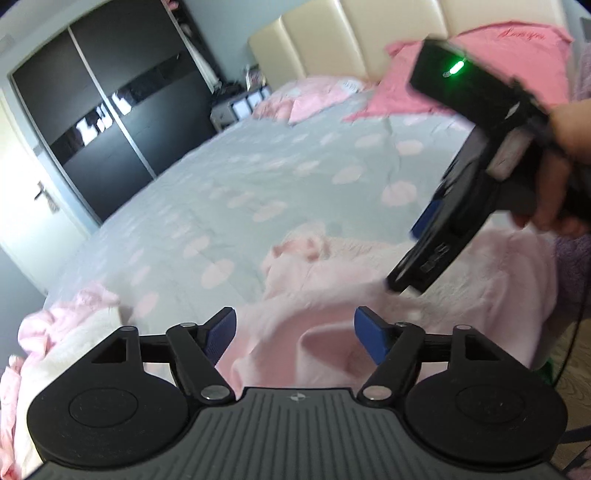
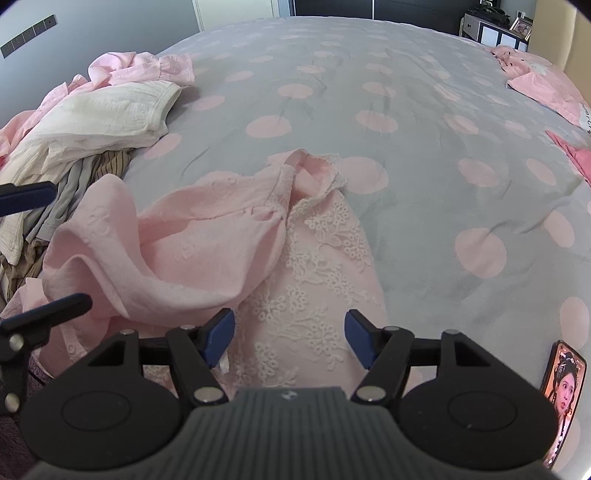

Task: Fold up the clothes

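A pale pink dress with a white lace front panel lies crumpled on the grey bedcover with pink dots. My right gripper hangs open just above the lace panel, nothing between its pads. My left gripper is also open, over the same pink dress, which is blurred here; its pads touch nothing. The left gripper's fingers reach in at the left edge of the right wrist view. A hand holds the right gripper at the right of the left wrist view.
A heap of clothes lies at the bed's left edge: a cream garment, a pink one, striped fabric. A lit phone lies near right. Pink items lie by the headboard. A dark wardrobe stands beyond.
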Demonstrator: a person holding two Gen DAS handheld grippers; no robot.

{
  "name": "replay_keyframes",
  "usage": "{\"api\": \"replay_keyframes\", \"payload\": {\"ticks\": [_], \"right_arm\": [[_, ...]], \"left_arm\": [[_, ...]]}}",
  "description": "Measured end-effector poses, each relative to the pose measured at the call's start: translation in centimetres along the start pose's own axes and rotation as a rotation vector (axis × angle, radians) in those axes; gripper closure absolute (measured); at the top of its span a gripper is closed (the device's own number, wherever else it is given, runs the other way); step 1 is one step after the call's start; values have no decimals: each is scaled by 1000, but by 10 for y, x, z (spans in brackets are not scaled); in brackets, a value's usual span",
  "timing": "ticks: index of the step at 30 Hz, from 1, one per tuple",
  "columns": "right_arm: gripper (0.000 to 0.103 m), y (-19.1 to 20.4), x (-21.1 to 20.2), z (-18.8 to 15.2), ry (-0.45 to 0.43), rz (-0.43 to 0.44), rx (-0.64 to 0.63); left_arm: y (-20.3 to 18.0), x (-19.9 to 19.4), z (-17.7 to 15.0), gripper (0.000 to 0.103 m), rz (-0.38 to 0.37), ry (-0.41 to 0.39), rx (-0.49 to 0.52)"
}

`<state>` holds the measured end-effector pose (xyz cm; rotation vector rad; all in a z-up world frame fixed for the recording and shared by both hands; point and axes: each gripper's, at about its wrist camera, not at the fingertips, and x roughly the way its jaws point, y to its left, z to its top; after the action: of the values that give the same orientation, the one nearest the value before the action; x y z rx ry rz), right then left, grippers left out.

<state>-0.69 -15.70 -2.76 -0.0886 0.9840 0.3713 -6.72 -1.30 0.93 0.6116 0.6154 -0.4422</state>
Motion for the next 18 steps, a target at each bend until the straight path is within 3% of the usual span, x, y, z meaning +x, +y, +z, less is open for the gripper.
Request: {"api": "replay_keyframes", "payload": {"ticks": [5, 6, 7, 9, 12, 18], "right_arm": [[32, 3, 2, 1, 5, 9, -11], [32, 4, 2, 2, 5, 10, -14], [32, 5, 2, 2, 5, 12, -18], [32, 7, 2, 4, 3, 12, -23], [32, 6, 1, 5, -5, 8, -21], [32, -8, -2, 7, -22, -19, 38]], "left_arm": [[12, 25, -16, 36, -47, 101, -58], [15, 28, -18, 46, -57, 111, -74], [17, 31, -20, 64, -70, 119, -94], [23, 33, -22, 83, -117, 126, -143], [29, 29, -26, 96, -174, 124, -203], [18, 11, -23, 101, -324, 108, -200]]}}
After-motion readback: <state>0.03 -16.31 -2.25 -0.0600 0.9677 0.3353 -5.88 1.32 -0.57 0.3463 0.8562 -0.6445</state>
